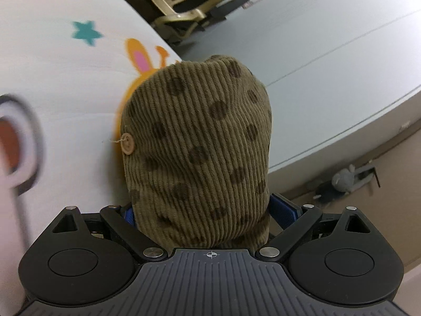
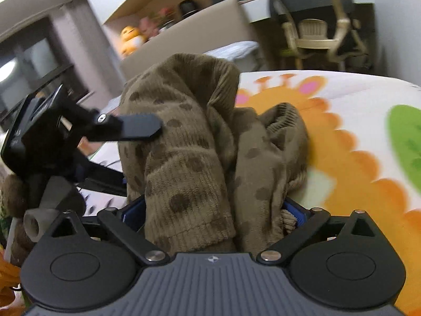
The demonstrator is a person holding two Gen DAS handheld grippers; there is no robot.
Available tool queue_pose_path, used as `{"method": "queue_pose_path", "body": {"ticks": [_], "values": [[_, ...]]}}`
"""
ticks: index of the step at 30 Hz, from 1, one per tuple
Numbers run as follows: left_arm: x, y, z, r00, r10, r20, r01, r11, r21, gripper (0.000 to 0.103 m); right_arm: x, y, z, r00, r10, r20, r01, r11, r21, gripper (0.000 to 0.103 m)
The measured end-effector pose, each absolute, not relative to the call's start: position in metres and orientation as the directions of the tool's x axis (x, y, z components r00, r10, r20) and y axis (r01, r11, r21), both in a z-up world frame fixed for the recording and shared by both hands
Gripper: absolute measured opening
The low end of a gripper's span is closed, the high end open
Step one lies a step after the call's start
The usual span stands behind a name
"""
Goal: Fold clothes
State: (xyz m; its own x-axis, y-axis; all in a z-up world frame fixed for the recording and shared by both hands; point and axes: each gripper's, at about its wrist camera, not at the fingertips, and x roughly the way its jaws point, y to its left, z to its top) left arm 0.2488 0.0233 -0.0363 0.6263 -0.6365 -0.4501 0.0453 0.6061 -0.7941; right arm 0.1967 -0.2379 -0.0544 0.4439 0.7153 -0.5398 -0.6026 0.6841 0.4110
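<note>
An olive-brown corduroy garment (image 1: pixel 200 142) with dark spots and a tan button (image 1: pixel 127 144) fills the middle of the left wrist view. My left gripper (image 1: pixel 202 216) is shut on a bunch of it, and the cloth hides the blue finger pads almost fully. In the right wrist view the same garment (image 2: pixel 194 142) hangs bunched in folds, with my right gripper (image 2: pixel 213 210) shut on another part of it. The left gripper (image 2: pixel 126 129) shows at the left of that view, clamped on the cloth's far edge. The garment is lifted over a white cartoon-printed sheet (image 2: pixel 342 142).
The printed sheet (image 1: pixel 65 79) covers a bed with a star, rabbit and lion pattern. A beige chair (image 1: pixel 173 2) stands beyond the bed, over a pale floor (image 1: pixel 329 39). A soft toy (image 1: pixel 344 181) lies by the wall. Shelves with toys (image 2: pixel 131 39) stand at the back.
</note>
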Motion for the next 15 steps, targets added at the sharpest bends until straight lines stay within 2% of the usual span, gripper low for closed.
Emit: {"method": "queue_pose_path", "body": {"ticks": [4, 8, 11, 15], "values": [[0.196, 0.056, -0.025, 0.638, -0.617, -0.46, 0.006, 0.602, -0.799, 0.097, 0.148, -0.203, -0.049, 0.292, 0.797, -0.528, -0.69, 0.558, 0.461, 0.098], [0.15, 0.079, 0.002, 0.654, -0.574, -0.492, 0.032, 0.671, -0.74, 0.098, 0.106, -0.179, -0.045, 0.205, 0.827, -0.524, -0.759, 0.472, 0.448, 0.098], [0.138, 0.091, 0.01, 0.675, -0.548, -0.495, 0.027, 0.688, -0.725, 0.098, 0.095, -0.179, -0.038, 0.275, 0.802, -0.529, -0.762, 0.518, 0.389, 0.098], [0.146, 0.092, 0.014, 0.688, -0.549, -0.475, 0.045, 0.686, -0.727, 0.098, 0.094, -0.205, -0.018, 0.449, 0.747, -0.49, -0.715, 0.629, 0.304, 0.098]]}}
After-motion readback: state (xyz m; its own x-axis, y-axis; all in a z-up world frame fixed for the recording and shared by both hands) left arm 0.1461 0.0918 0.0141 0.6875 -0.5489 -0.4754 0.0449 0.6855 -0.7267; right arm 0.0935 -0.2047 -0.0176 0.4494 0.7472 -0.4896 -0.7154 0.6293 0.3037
